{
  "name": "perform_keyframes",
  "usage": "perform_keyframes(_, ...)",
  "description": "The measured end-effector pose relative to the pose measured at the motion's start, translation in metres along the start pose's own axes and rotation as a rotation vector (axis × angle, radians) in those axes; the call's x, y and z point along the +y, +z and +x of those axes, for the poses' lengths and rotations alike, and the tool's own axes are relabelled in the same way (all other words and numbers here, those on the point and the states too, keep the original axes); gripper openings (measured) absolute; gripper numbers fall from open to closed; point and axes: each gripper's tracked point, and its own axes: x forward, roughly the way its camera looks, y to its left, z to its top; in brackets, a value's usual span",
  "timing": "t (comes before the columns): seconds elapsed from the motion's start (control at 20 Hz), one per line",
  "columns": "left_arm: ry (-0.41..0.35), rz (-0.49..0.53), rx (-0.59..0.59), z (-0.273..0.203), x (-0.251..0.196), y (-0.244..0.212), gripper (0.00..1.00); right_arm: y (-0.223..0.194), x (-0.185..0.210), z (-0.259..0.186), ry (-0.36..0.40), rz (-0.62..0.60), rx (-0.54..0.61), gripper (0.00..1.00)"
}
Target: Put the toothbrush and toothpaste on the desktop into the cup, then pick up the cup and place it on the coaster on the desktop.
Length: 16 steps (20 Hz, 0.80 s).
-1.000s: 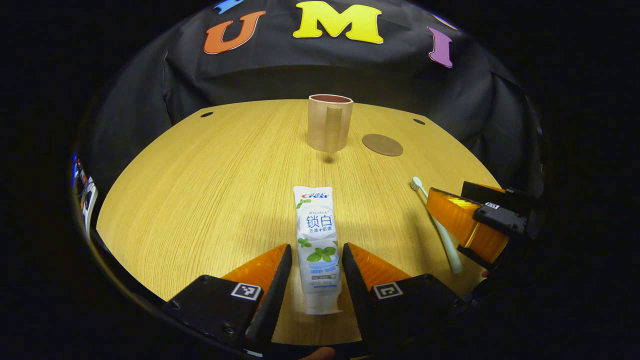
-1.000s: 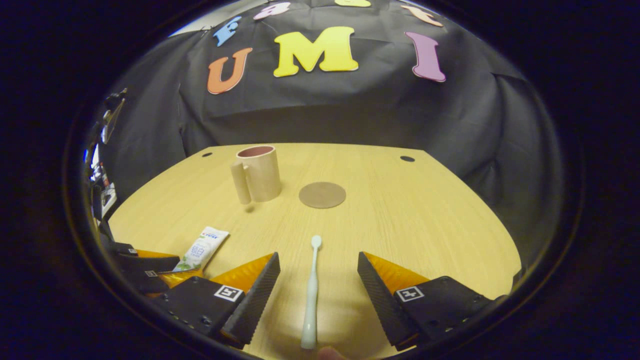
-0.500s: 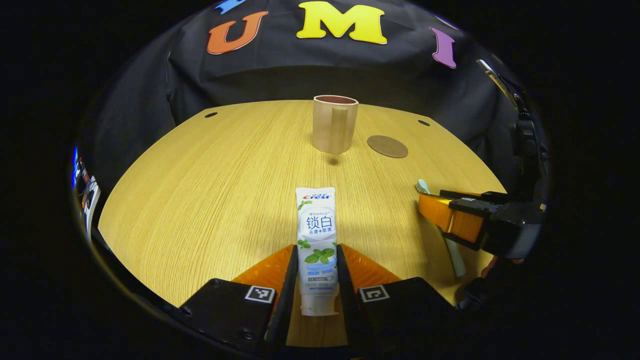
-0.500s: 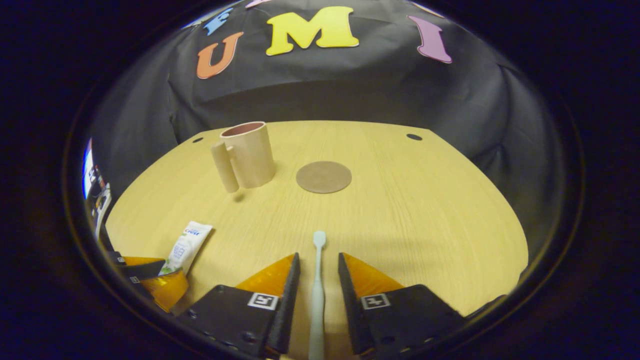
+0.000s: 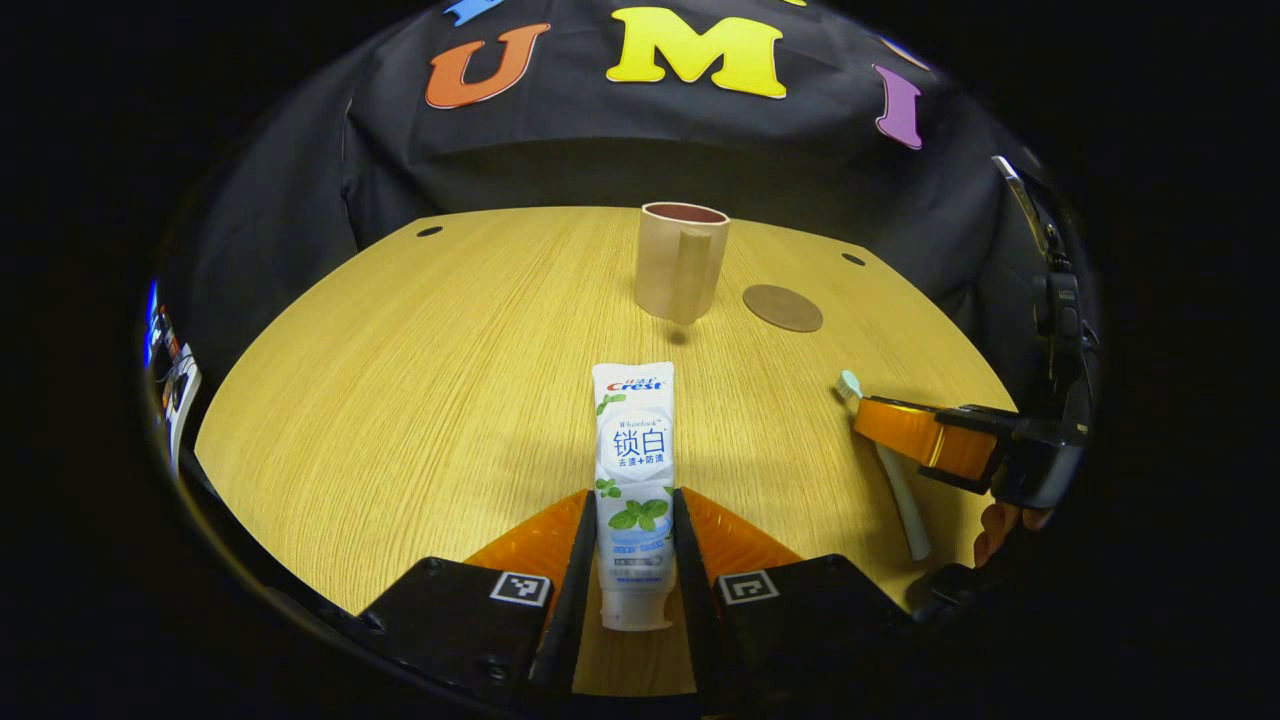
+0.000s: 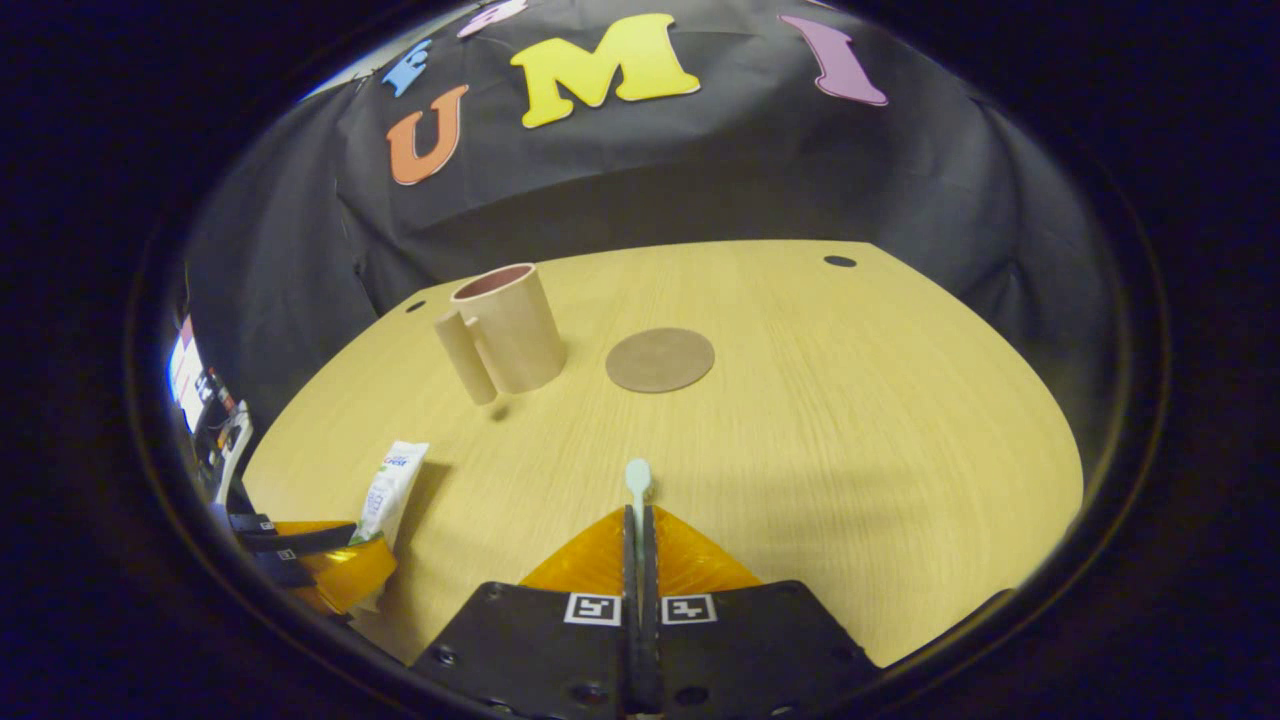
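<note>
Gripping the toothpaste tube (image 5: pixel 634 470) near its cap end, the left claw (image 5: pixel 634 540) has both fingers pressed against the tube's sides. The tube lies flat on the wooden surface (image 5: pixel 420 380), flat end pointing away toward the cup (image 5: pixel 681 262). In the left gripper view the cup stands upright at the far middle of the surface, handle facing the camera, dark inside. The round brown coaster (image 5: pixel 783 307) lies flat just right of the cup, not touching it.

Right claw (image 6: pixel 640 530) is clamped on the toothbrush (image 6: pixel 637 478): the two fingers are nearly together with the thin handle pinched between them, and the brush head sticks out past the fingertips, pointing toward the coaster (image 6: pixel 660 359). Cannot tell from the right gripper view whether the toothbrush is lifted or lying on the surface (image 6: pixel 850 400). In the left gripper view the right claw (image 5: pixel 880 425) sits at the right edge, closed over the toothbrush (image 5: pixel 895 480), whose handle runs back along the surface beneath it; a bit of a hand (image 5: pixel 1000 525) shows behind it.

In the right gripper view the cup (image 6: pixel 505 328) stands left of the coaster, close beside it, handle turned to the left front. The toothpaste tube (image 6: pixel 392 485) lies at the lower left with the left claw (image 6: pixel 340 560) on its near end. Cup holds nothing visible.
</note>
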Motion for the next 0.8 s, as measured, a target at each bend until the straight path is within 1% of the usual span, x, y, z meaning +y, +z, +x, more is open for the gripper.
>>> perform_keyframes(0.1, 0.006, -0.002, -0.031, -0.004, 0.001, 0.011, 0.47, 0.012, -0.003, -0.008, 0.001, 0.009, -0.041, 0.00)
perform_keyframes(0.25, 0.004, -0.001, -0.057, -0.009, -0.002, 0.021, 0.47, 0.018, -0.005, -0.017, 0.022, 0.019, -0.073, 0.00)
perform_keyframes(0.3, 0.002, -0.002, -0.070, -0.010, -0.001, 0.024, 0.51, 0.020, -0.005, -0.022, 0.034, 0.028, -0.084, 0.00)
perform_keyframes(0.35, 0.003, -0.001, -0.082, -0.012, -0.003, 0.029, 0.47, 0.022, -0.004, -0.026, 0.042, 0.033, -0.093, 0.00)
perform_keyframes(0.5, 0.001, -0.002, -0.110, -0.018, -0.003, 0.039, 0.46, 0.029, -0.005, -0.038, 0.058, 0.043, -0.132, 0.00)
perform_keyframes(0.6, 0.016, 0.008, -0.157, -0.027, -0.001, 0.056, 0.38, 0.038, -0.006, -0.048, 0.065, 0.044, -0.177, 0.00)
perform_keyframes(0.7, 0.021, 0.006, -0.192, -0.030, 0.001, 0.065, 0.37, 0.042, -0.007, -0.053, 0.066, 0.038, -0.194, 0.00)
perform_keyframes(0.8, 0.023, -0.004, -0.187, -0.029, 0.002, 0.069, 0.36, 0.042, -0.008, -0.054, 0.069, 0.036, -0.197, 0.00)
